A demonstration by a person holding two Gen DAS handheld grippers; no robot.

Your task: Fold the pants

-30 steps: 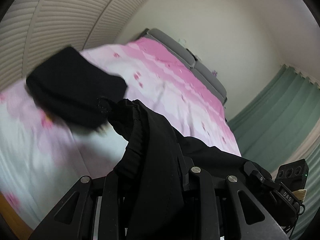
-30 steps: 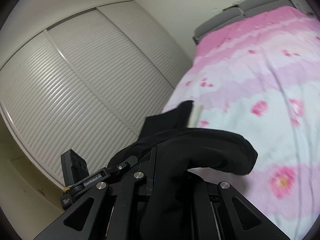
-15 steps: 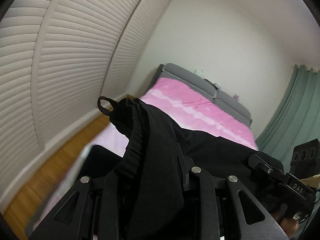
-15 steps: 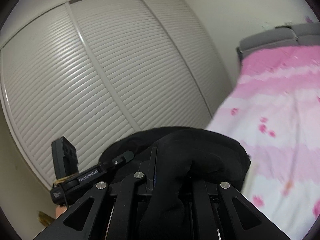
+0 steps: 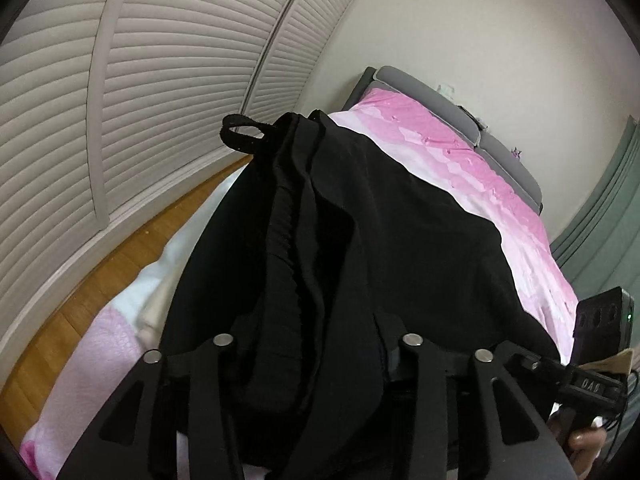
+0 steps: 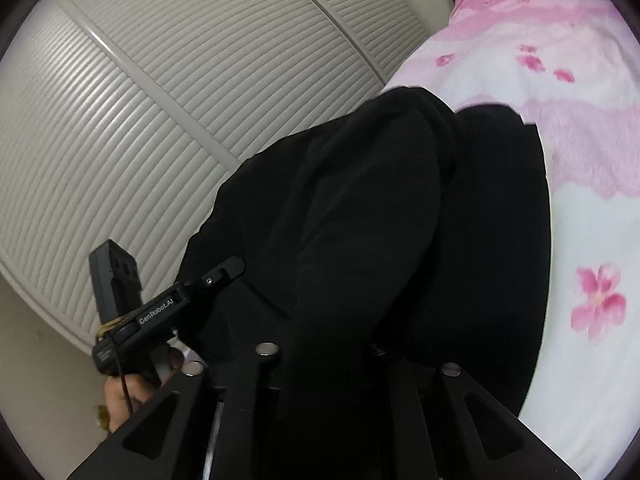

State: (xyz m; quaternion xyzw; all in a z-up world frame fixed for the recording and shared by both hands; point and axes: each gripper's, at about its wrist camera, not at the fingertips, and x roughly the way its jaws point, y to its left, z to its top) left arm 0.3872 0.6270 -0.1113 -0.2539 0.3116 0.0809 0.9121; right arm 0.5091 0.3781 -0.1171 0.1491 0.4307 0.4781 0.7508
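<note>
The black pants (image 5: pixel 360 240) hang in a bunch over my left gripper (image 5: pixel 316 304), the ribbed waistband and a small loop (image 5: pixel 244 134) uppermost. The cloth hides the fingertips. The left jaws are opening, their linkage spread wide, with the pants still lying loose between them. In the right wrist view the pants (image 6: pixel 380 220) cover my right gripper (image 6: pixel 320 312), which stays shut on the fabric. The lower part of the pants rests on the pink bedcover (image 6: pixel 580 140). The left gripper (image 6: pixel 208 280) shows at the left of that view, held by a hand (image 6: pixel 120 396).
The bed with a pink and white flowered cover (image 5: pixel 460 168) runs to a grey headboard (image 5: pixel 432 96). White louvred wardrobe doors (image 5: pixel 140 80) stand along the left beyond a strip of wooden floor (image 5: pixel 80 288). A green curtain (image 5: pixel 608 208) hangs at the right.
Both grippers swung toward the wardrobe side and came down over the bed's edge with the pants. The left gripper's linkage has spread wider. The right grip looks unchanged.
</note>
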